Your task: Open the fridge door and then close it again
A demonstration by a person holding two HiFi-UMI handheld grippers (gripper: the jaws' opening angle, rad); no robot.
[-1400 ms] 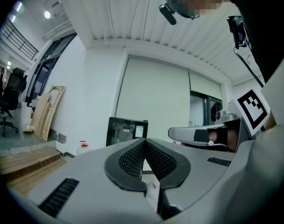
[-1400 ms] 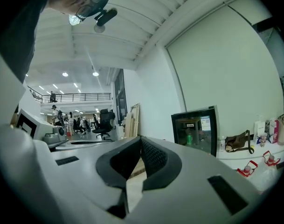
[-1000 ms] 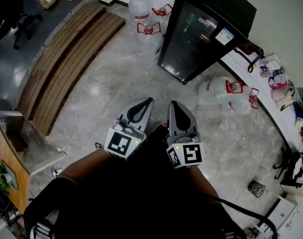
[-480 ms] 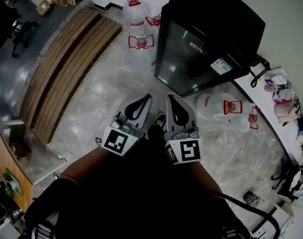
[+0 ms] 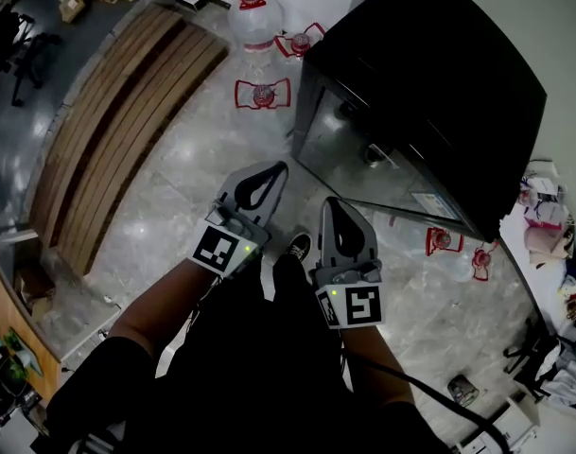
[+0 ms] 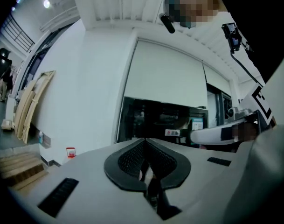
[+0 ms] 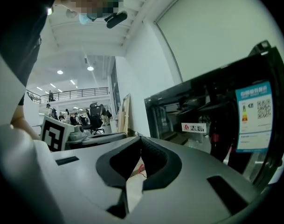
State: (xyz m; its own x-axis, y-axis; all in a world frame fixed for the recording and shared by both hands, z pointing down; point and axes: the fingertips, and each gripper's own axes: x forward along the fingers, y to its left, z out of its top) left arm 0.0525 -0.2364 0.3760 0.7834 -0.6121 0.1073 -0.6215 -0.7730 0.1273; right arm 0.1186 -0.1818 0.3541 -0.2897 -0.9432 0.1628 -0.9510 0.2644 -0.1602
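The left gripper and the right gripper are held out side by side ahead of the person, both with jaws pressed together and nothing between them. The left gripper view shows its pads meeting at the tip, and the right gripper view shows the same. Just below them, at 6 o'clock, a shoe is planted on the stone floor. Over the last second the fridge has swelled from a small box far off at 1 o'clock into a black bulk filling the upper right of the head view, so the person has walked up to it. The grippers now sit near its glass door, which lies at 1 o'clock from them and is shut. I judge this the end of the approach: no jaw touches the door yet, and I cannot pick out a handle or edge to hook. Inside, through the dark glass, the right gripper view shows shelves and some dim upright shapes, too murky to name. Clear water jugs with red handles stand around the fridge, three at 12 o'clock and two more at 3 o'clock. How full they are I cannot tell. Wooden steps run off at 10 o'clock.
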